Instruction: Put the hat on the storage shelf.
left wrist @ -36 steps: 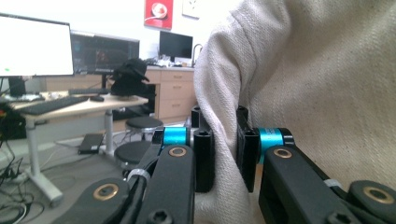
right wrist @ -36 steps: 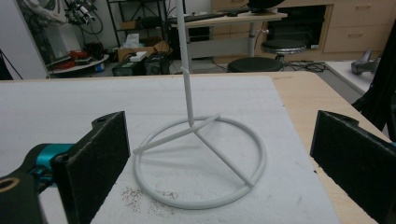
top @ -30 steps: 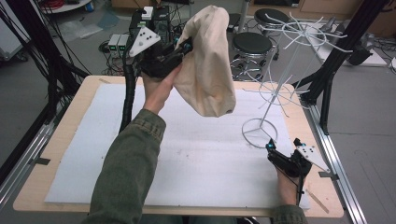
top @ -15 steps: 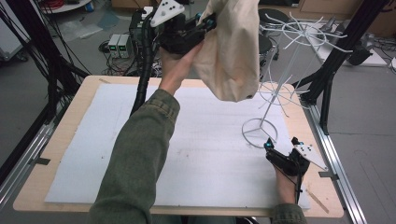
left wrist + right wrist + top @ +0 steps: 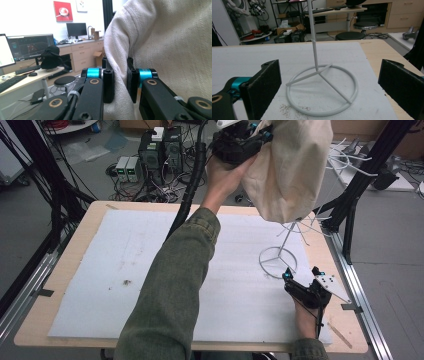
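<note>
1. One cream cloth bag [image 5: 292, 167] hangs high over the far right of the table [image 5: 65, 270], above the white wire stand [image 5: 280, 255]; I cannot see inside it.
2. Left claw [image 5: 250, 135], arm stretched up, pinches the bag's cloth.
3. Right claw [image 5: 302, 280] rests wide open beside the stand's ring base, near the table's right edge.

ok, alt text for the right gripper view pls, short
The right gripper, jaws wide open, faces the ring base of a white wire stand on a white mat. The stand's thin pole rises out of frame. Behind the table: stools, desks and lab equipment.
</note>
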A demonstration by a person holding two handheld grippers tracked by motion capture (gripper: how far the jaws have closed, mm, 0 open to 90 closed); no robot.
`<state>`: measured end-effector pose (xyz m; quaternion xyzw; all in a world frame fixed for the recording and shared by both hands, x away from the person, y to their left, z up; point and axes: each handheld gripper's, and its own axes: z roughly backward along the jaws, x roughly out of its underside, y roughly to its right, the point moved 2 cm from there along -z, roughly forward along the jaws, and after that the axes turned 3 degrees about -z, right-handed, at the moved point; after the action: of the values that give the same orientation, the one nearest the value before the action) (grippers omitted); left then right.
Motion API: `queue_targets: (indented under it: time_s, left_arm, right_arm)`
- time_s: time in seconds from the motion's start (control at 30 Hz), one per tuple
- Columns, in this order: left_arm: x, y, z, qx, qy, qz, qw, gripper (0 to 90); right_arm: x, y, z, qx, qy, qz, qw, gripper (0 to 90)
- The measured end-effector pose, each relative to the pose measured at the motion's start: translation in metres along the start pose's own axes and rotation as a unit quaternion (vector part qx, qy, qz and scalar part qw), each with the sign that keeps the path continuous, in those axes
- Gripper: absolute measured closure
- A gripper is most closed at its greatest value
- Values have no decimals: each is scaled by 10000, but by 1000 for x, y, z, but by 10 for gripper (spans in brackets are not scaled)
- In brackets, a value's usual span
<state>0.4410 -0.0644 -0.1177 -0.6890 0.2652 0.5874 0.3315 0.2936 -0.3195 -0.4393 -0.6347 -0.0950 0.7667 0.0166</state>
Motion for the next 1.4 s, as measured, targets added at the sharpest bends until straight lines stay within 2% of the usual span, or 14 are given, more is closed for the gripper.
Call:
queue_targets:
  time_s: [0.17,0.4,0.47,0.5,0.53,0.77,0.93,1.03,1.13,1.2,1.4]
  left_arm:
    - [3,7,-10,102,-73,8,9999,804]
    - [10,9,-18,94,-230,-81,9997,782]
    - [11,9,-19,45,-236,-21,9997,766]
    - [11,8,-19,31,-293,-92,9995,758]
    - [12,8,-19,16,-327,-80,9994,743]
    - [19,3,-18,69,-549,172,9983,575]
    - [27,-2,-12,17,-410,382,9984,479]
    - [33,-8,-10,9,-392,495,9980,451]
    - [36,-11,-8,-27,-417,510,9978,430]
    - [38,-11,-8,-18,-461,521,9976,418]
    - [39,-8,-3,36,-380,573,9976,387]
  right_arm:
    - [0,0,0,-22,-15,-10,10000,38]
    - [0,-1,0,-37,7,-15,10000,38]
    - [0,-2,0,-49,0,-12,10000,38]
    - [0,-2,-1,-59,-4,9,10000,38]
    - [0,-2,-1,-49,-7,-4,10000,38]
    - [0,-3,-1,-56,8,-19,10000,38]
    - [0,-2,0,-54,12,-16,10000,38]
    - [0,-2,-1,-46,-9,-20,10000,38]
    - [0,-2,-1,-40,-12,-38,10000,38]
    - [0,-2,-1,-45,-19,-42,10000,38]
    - [0,-2,-1,-52,-12,-80,10000,38]
